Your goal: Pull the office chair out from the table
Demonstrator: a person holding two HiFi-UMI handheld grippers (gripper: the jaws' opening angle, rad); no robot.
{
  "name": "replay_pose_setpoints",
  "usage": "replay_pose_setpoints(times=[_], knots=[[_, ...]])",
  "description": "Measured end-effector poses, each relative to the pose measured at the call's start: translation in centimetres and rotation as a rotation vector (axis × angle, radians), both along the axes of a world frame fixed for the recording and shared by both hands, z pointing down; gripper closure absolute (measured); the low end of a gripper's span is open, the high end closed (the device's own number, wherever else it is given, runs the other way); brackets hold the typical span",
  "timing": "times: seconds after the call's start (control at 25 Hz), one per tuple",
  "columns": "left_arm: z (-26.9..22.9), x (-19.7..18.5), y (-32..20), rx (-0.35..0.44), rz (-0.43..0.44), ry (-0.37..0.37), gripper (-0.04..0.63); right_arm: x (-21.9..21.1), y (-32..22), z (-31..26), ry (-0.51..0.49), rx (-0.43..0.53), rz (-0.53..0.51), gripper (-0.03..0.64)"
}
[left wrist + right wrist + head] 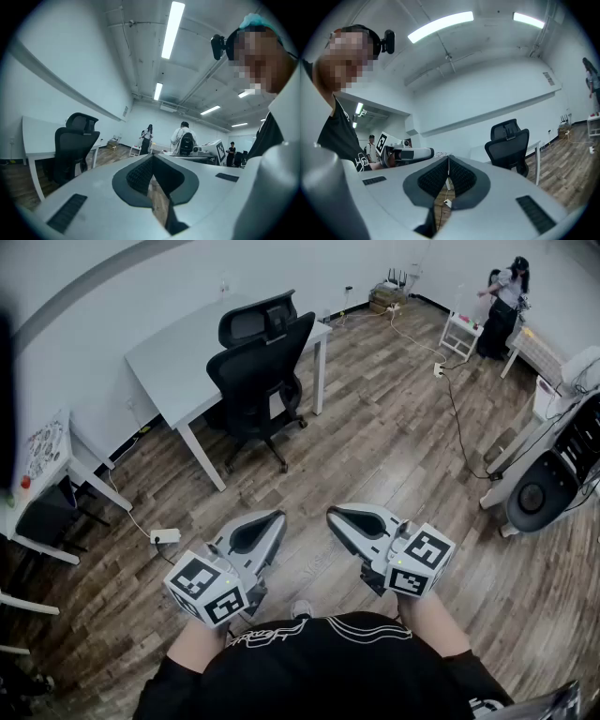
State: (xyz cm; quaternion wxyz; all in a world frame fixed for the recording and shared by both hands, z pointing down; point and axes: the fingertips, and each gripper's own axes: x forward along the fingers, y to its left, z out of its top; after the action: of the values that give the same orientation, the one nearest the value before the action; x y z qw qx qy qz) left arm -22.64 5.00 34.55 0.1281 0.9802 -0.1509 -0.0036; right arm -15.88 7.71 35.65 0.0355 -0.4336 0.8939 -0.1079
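Note:
The black office chair [261, 371] stands tucked against the white table [169, 352] at the far left of the room, its backrest facing me. Both grippers hover level in front of my body, well short of the chair and apart from it. My left gripper [278, 517] is shut with nothing between its jaws, and so is my right gripper [334, 514]. In the left gripper view the chair [70, 150] sits at the left, beyond the closed tips [152, 157]. In the right gripper view the chair [508, 147] is at the right, past the closed tips [448, 158].
A power strip [165, 536] and its cable lie on the wood floor at the left. A long cable [459, 418] crosses the floor at the right toward a wheeled machine [548, 484]. A person [502, 306] stands by a small white side table [461, 334] at the far right.

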Motion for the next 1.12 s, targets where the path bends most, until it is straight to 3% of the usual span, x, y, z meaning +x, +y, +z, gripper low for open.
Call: replay_pose_setpoints(times=[0.44, 0.76, 1.12], knots=[[0.5, 2.0, -4.8, 0.016, 0.046, -0.017, 0.589, 1.2, -5.1, 0.5, 0.025, -0.022, 0.022, 0.577], [1.6, 2.0, -9.7, -0.032, 0.050, 0.008, 0.589, 1.6, -9.3, 1.4, 0.048, -0.079, 0.050, 0.577], [2.1, 1.1, -10.8, -0.038, 0.028, 0.012, 0.589, 0.0, -10.4, 1.2, 0.037, -0.084, 0.004, 0.577]])
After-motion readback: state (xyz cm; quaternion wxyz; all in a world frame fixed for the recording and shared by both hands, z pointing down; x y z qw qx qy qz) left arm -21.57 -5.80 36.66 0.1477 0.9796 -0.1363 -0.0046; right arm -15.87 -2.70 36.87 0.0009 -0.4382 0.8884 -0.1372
